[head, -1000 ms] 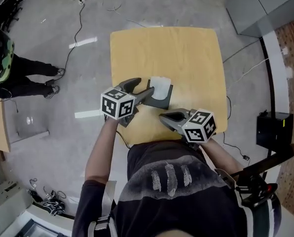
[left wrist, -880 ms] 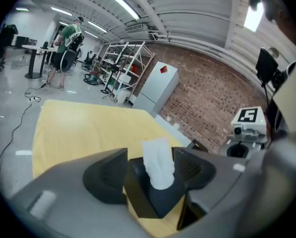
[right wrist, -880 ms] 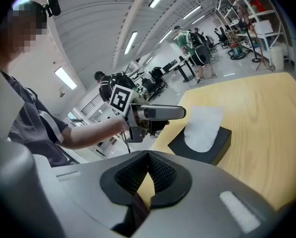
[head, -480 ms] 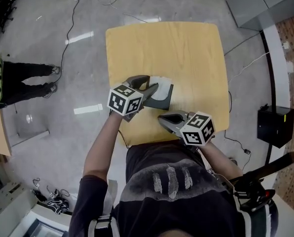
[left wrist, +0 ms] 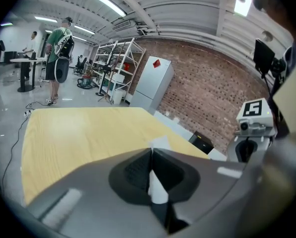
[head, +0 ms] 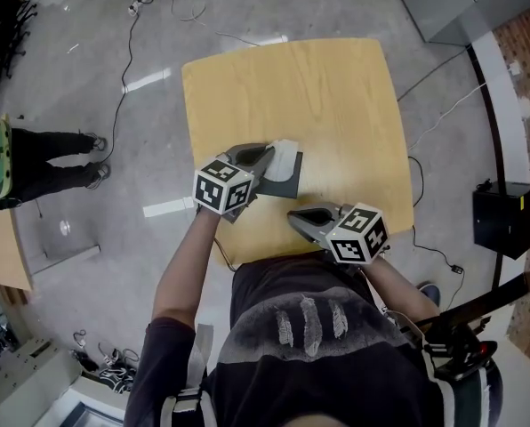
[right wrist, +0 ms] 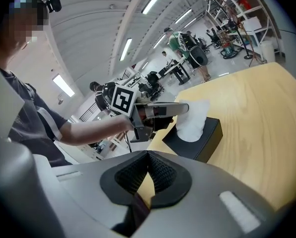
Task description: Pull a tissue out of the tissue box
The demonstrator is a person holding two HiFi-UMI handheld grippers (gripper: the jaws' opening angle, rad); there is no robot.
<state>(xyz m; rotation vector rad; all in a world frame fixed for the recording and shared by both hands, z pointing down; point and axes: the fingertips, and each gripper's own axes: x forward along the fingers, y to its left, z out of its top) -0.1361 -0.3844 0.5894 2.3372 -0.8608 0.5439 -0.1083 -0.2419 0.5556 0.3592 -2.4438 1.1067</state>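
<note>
Left gripper view: the left gripper [left wrist: 151,151] is seen clenched. Its jaws have just been closing, and the white tissue [left wrist: 158,144] is pinched between them, with a corner of it left standing up past the tips. In the right gripper view the tissue is seen rising from the black tissue box [right wrist: 200,142], which is set directly beneath the left claw's tips on the yellow wooden table [right wrist: 257,128]. The right gripper [right wrist: 148,154] is held with its jaws pressed together on nothing. The box is placed ahead of its tips, near but not touched.
</note>
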